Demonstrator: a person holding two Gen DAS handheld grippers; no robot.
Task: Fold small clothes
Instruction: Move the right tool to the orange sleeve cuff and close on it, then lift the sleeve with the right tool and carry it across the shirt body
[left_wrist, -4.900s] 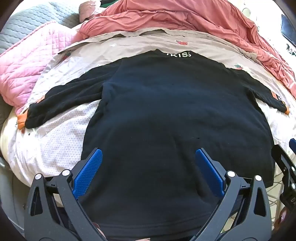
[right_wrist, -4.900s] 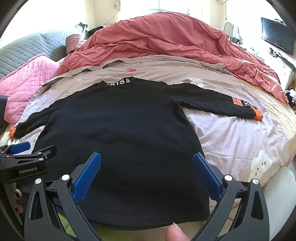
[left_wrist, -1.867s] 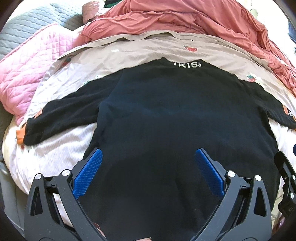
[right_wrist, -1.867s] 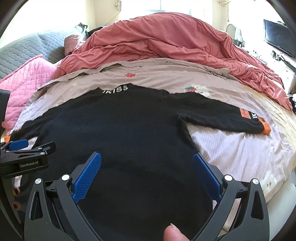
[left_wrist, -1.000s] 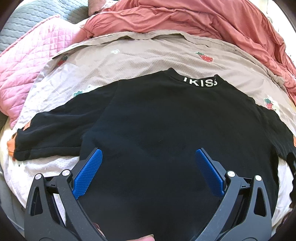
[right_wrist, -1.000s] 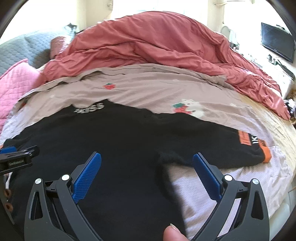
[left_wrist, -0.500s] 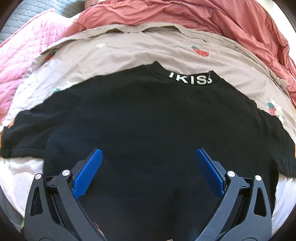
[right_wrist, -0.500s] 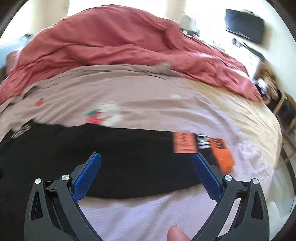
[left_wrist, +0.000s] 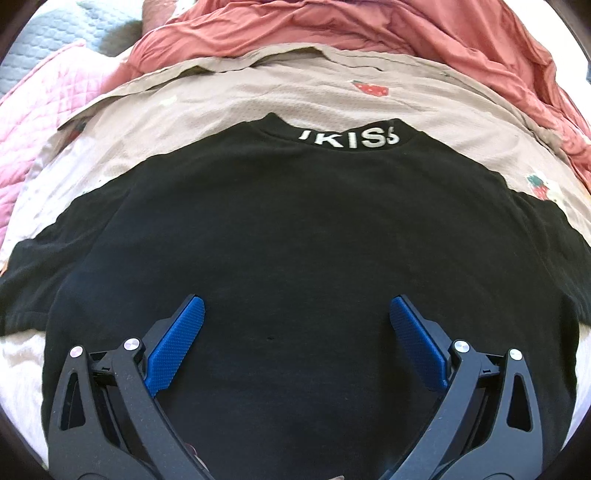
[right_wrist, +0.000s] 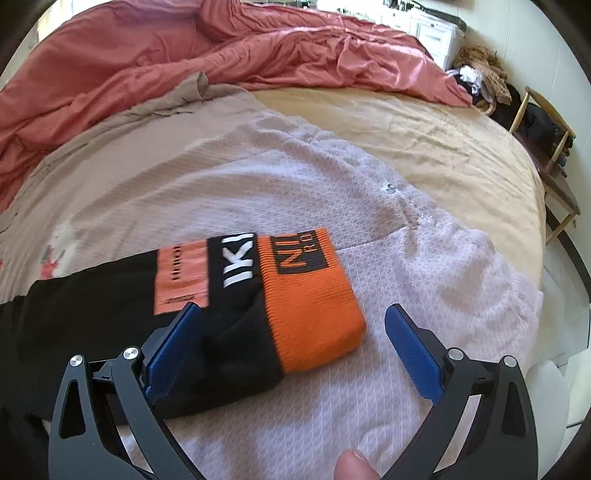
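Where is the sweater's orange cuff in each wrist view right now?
Left wrist: the orange cuff is not in view; only the black sweater body and collar show.
Right wrist: orange cuff at centre, between the open right gripper fingers.
Shared landmark: salmon duvet.

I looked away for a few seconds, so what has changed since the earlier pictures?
The right tongs swung right to the sweater's orange cuff, open around it. The left tongs advanced up the black sweater toward its collar. Both stayed open, nothing grasped; the sweater lies flat as before.
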